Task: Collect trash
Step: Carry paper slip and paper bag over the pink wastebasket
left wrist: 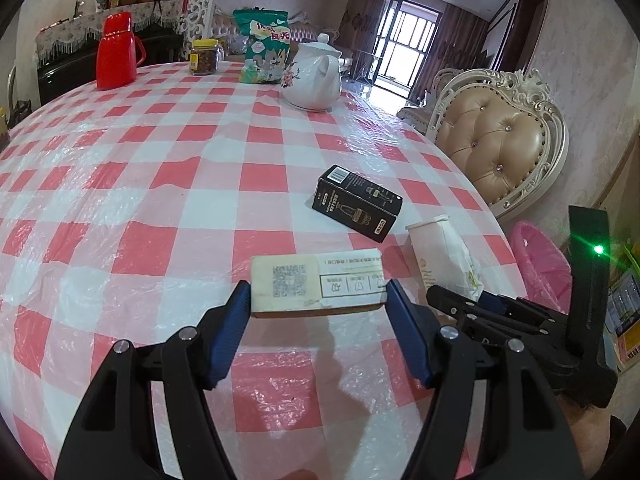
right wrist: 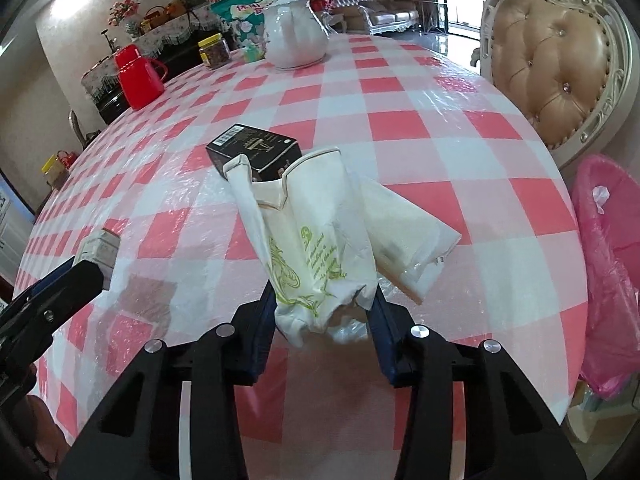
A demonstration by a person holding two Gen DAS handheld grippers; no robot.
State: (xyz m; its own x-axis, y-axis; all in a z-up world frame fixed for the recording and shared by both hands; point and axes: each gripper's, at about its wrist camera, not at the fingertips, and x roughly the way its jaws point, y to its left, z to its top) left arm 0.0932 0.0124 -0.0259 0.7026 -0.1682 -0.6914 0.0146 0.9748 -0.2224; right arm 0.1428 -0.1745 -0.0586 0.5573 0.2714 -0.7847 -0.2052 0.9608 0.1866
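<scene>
My left gripper [left wrist: 318,292] is shut on a flat cardboard box with a white label [left wrist: 304,276], its blue pads pressing the two short ends; the box hangs just above the checked tablecloth [left wrist: 160,200]. In the right wrist view my right gripper [right wrist: 325,308] is shut on the lower end of a crumpled white paper bag with green print [right wrist: 312,232], which stands up from the table. A black carton [right wrist: 256,148] lies behind the bag, untouched. The left gripper [right wrist: 80,276] and its box [right wrist: 98,246] show at the left edge there.
A bin lined with a pink bag [right wrist: 608,260] stands off the table's right edge, beside a tufted chair [left wrist: 500,140]. At the far side of the table are a white teapot [left wrist: 314,76], a green snack bag [left wrist: 264,46], a jar [left wrist: 206,56] and a red flask [left wrist: 116,52].
</scene>
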